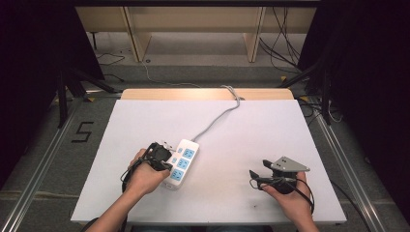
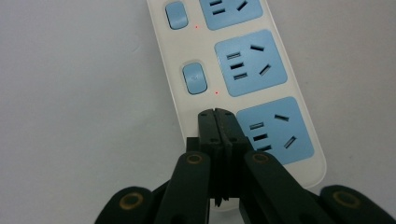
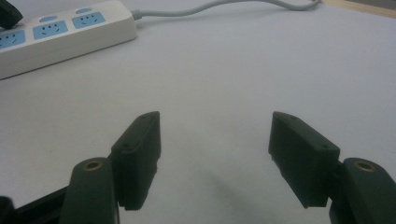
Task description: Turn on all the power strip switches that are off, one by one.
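A white table (image 1: 270, 145) carries the things, its light wooden far edge (image 1: 208, 94) left bare. A white power strip (image 1: 182, 163) with blue sockets lies flat on it, left of the middle and near the front edge. The strip's grey cable (image 1: 217, 118) runs across the top to the far edge. A small dark speck (image 1: 252, 206) sits near the front edge.

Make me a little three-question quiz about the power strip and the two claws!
1. True or false: the left claw is shut, its tips at the power strip.
2. How many blue socket panels does the high view show on the strip?
3. The right claw is: A) gripping the cord, B) open above the white table, C) shut on a plug.

Key: 1 true; 2 three; 3 B.
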A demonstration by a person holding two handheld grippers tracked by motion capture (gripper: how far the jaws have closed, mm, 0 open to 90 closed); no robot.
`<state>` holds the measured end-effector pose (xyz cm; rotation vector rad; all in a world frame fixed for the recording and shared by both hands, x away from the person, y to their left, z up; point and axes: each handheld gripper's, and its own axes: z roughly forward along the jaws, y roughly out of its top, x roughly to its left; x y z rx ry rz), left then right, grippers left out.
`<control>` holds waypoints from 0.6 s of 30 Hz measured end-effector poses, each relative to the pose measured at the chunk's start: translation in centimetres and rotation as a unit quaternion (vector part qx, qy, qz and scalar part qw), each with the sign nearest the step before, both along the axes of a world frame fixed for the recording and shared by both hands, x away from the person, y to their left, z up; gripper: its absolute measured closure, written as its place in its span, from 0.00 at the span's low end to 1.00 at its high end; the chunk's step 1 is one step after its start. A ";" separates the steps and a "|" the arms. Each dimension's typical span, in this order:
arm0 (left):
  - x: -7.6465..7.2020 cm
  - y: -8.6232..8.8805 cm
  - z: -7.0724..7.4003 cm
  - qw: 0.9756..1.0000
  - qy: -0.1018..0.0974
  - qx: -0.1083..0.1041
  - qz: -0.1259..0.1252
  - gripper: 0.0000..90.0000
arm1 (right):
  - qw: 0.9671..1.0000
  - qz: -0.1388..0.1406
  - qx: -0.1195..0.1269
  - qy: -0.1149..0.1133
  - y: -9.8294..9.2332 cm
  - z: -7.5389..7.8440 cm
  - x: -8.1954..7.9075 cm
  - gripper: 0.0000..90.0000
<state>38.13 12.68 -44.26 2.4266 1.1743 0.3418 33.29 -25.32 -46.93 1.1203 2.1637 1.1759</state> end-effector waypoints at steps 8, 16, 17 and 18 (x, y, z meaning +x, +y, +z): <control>-0.1 -0.1 0.0 1.000 -0.004 0.002 -0.003 1.00 | 1.000 0.002 0.000 0.003 0.0 -0.1 0.0 0.39; 0.0 0.0 0.0 1.000 -0.003 0.001 -0.007 1.00 | 1.000 0.001 0.001 0.001 0.1 -0.1 0.0 0.39; 0.0 0.0 0.0 1.000 -0.004 0.000 -0.006 1.00 | 1.000 0.001 0.001 0.002 0.1 -0.1 0.0 0.39; 0.0 0.0 0.0 1.000 -0.004 0.000 -0.005 1.00 | 1.000 0.001 0.001 0.002 0.1 -0.1 0.0 0.39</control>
